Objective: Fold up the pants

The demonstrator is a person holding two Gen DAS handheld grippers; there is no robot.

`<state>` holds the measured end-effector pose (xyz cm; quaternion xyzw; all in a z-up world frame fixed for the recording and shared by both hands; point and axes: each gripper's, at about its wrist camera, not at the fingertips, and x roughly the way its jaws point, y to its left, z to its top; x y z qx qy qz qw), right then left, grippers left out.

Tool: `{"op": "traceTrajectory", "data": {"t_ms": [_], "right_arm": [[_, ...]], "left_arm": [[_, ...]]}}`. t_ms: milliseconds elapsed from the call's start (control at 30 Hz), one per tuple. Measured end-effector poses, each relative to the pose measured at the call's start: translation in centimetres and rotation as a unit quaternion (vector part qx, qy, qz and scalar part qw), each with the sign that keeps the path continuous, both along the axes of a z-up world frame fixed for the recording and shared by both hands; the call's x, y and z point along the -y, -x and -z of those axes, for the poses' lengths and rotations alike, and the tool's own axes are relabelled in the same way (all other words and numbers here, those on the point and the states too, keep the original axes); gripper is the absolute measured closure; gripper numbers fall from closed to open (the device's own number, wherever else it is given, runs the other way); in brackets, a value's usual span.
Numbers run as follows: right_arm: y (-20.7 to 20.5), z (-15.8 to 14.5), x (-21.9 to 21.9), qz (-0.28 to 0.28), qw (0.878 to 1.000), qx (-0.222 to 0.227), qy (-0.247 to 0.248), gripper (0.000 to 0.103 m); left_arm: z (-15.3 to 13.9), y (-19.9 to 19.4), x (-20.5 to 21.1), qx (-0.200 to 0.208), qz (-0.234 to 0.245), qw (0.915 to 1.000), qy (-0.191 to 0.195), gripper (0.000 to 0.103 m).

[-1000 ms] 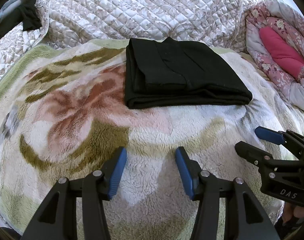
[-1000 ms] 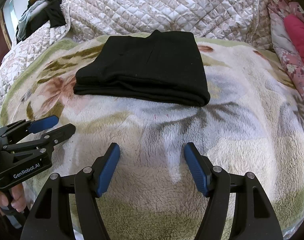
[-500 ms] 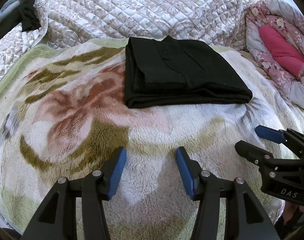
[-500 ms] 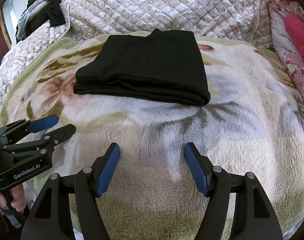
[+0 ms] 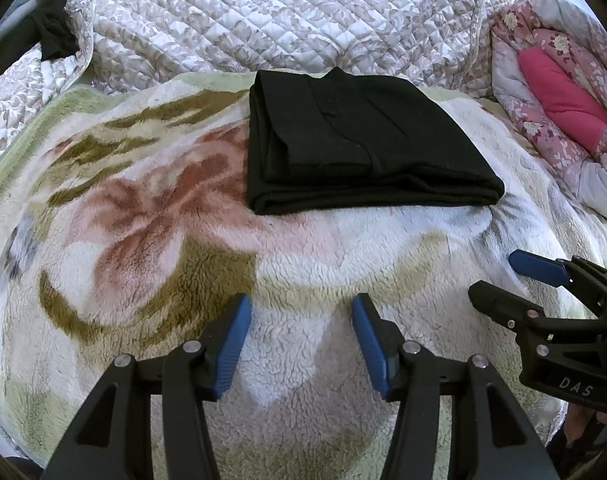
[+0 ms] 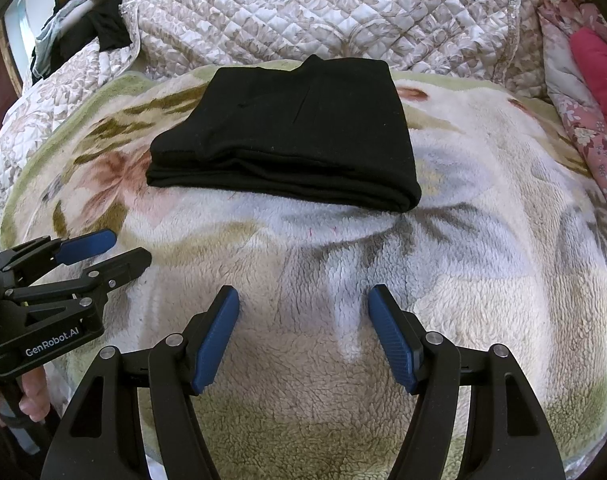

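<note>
Left gripper [image 5: 299, 336] held with jaws apart and nothing between them, blue pads hanging over bare fleece; right gripper [image 6: 303, 332] likewise spread wide and empty, poised above the same fleece. Nothing altered over the last second: same poses, same gaps, same lie of the cloth. Read as a pause after the work, not a step in progress, since neither tool touches the garment. Just ahead of both, well clear of the pads, black pants [image 5: 359, 144] lying in a compact stack of layers, long folded edge facing the cameras, one short side neat and the other showing stepped layers. Resting on a floral fleece blanket [image 5: 151, 216] that covers the bed. Judged from that tidy rectangle: folding looks complete, or lacking at most a final smoothing. Beyond the stack, a quilted bedspread [image 5: 263, 12] bunched up along the back; to the right, a pink flowered quilt [image 5: 555, 92] rolled at the edge; far left, some dark clothing [image 6: 103, 28] draped over something unclear. Count: two grippers, one pair of pants, one fleece blanket, one bedspread, one pink quilt. A few fingertips [image 6: 31, 396] visible beneath the left tool's handle.
</note>
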<state>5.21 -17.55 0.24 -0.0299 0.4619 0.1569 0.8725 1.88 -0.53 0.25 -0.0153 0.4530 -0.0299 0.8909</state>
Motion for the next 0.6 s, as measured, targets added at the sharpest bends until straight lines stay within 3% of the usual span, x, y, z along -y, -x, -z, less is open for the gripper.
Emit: {"op": "traceTrajectory", "data": {"t_ms": [600], "right_arm": [[-0.11,0.00,0.02,-0.001,1.000,-0.001,0.000,0.035]], "left_arm": [[-0.02,-0.11,-0.11,-0.007,-0.003,1.0000,0.003,0.047]]}}
